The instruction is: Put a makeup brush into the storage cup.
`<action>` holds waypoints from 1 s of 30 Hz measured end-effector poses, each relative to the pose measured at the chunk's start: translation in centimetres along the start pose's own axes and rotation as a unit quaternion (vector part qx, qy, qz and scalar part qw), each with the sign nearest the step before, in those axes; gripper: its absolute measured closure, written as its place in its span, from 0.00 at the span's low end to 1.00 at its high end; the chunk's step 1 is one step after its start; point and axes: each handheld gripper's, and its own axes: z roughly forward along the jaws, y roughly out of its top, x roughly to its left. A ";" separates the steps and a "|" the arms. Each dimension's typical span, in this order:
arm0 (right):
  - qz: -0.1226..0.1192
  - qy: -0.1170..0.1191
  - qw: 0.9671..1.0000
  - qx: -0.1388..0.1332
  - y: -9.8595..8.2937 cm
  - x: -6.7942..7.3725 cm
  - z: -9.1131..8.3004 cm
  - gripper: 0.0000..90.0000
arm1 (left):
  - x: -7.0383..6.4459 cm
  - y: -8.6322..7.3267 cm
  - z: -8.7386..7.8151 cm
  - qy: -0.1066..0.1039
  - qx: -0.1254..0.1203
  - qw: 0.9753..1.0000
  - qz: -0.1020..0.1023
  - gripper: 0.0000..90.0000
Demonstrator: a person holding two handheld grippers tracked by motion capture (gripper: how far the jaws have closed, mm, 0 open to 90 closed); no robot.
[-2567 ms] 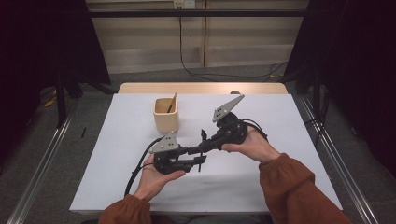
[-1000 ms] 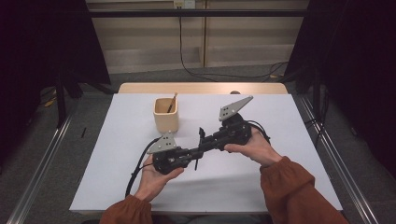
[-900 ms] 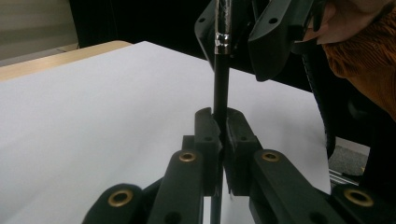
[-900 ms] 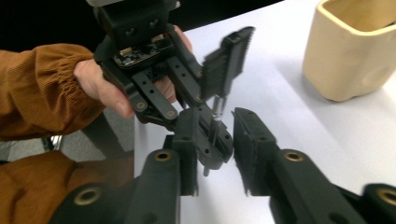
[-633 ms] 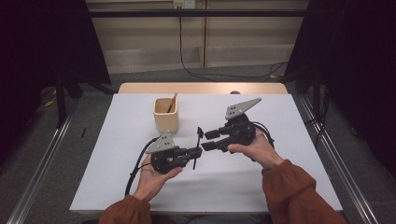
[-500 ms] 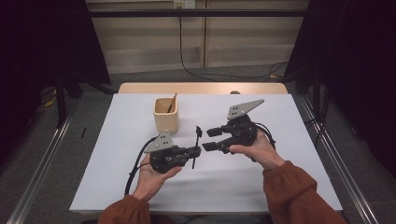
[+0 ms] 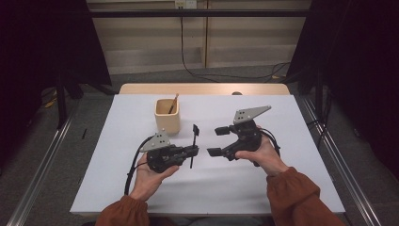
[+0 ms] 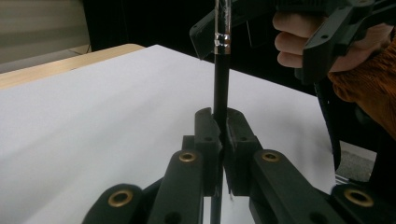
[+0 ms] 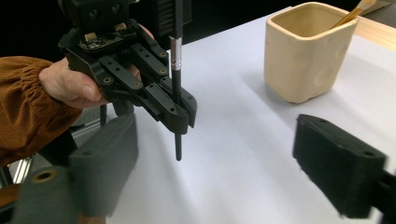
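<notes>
White table carries a cream cup near its far edge. Right gripper hovers with jaws spread wide, empty. Left gripper clamps its jaws on an upright black brush, just beside the cup.

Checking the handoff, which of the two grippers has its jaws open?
The right gripper: its jaws stand wide apart, empty. The left gripper is clamped on the black brush.

Black brush (silver band) — cream cup.
</notes>
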 end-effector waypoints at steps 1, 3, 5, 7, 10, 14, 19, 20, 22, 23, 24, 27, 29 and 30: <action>0.003 -0.004 1.000 -0.005 -0.1 0.0 -0.1 0.11 | 0.0 0.0 -0.1 0.001 -0.002 1.000 0.000 0.95; 0.003 -0.009 1.000 -0.014 -0.3 -0.1 -0.4 0.06 | 0.1 0.1 -0.3 0.003 -0.004 1.000 -0.001 0.95; 0.002 -0.014 1.000 -0.023 -0.3 -0.1 -0.7 0.03 | 0.2 0.2 -0.4 0.005 -0.006 1.000 -0.002 0.95; 0.001 -0.016 0.999 -0.033 -0.5 -0.1 -0.9 0.02 | 0.3 0.2 -0.7 0.008 -0.005 1.000 -0.002 0.95; 0.004 -0.028 0.999 -0.038 -1.1 -0.2 -1.1 0.03 | 0.5 0.4 -1.1 0.013 -0.008 1.000 -0.001 0.95; 0.006 -0.038 0.998 -0.042 -1.7 -0.4 -1.4 0.03 | 0.7 0.8 -1.7 0.022 -0.010 1.000 0.003 0.95; 0.005 -0.048 0.998 -0.045 -1.7 -0.2 -2.0 0.04 | 0.9 1.0 -2.1 0.029 -0.016 0.999 0.000 0.95; 0.005 -0.053 0.997 -0.046 -1.8 -0.2 -2.3 0.03 | 1.1 1.1 -2.4 0.032 -0.016 0.999 0.001 0.95; 0.005 -0.063 0.996 -0.056 -2.2 -0.2 -2.5 0.03 | 1.2 1.2 -2.6 0.033 -0.017 0.999 -0.001 0.95; 0.005 -0.073 0.996 -0.059 -2.4 -0.2 -2.6 0.04 | 1.3 1.2 -2.7 0.033 -0.016 0.999 0.000 0.95; 0.006 -0.080 0.995 -0.058 -2.7 -0.2 -2.7 0.04 | 1.3 1.3 -2.8 0.037 -0.018 0.999 0.000 0.95; 0.008 -0.084 0.995 -0.049 -3.2 -0.2 -2.7 0.04 | 1.4 1.6 -2.9 0.038 -0.020 0.999 0.000 0.95; 0.004 -0.091 0.994 -0.062 -3.5 0.1 -2.8 0.05 | 1.5 1.7 -3.1 0.036 -0.022 0.999 -0.001 0.95; 0.003 -0.092 0.994 -0.062 -3.6 0.3 -2.8 0.05 | 1.5 1.7 -3.1 0.036 -0.022 0.999 -0.001 0.95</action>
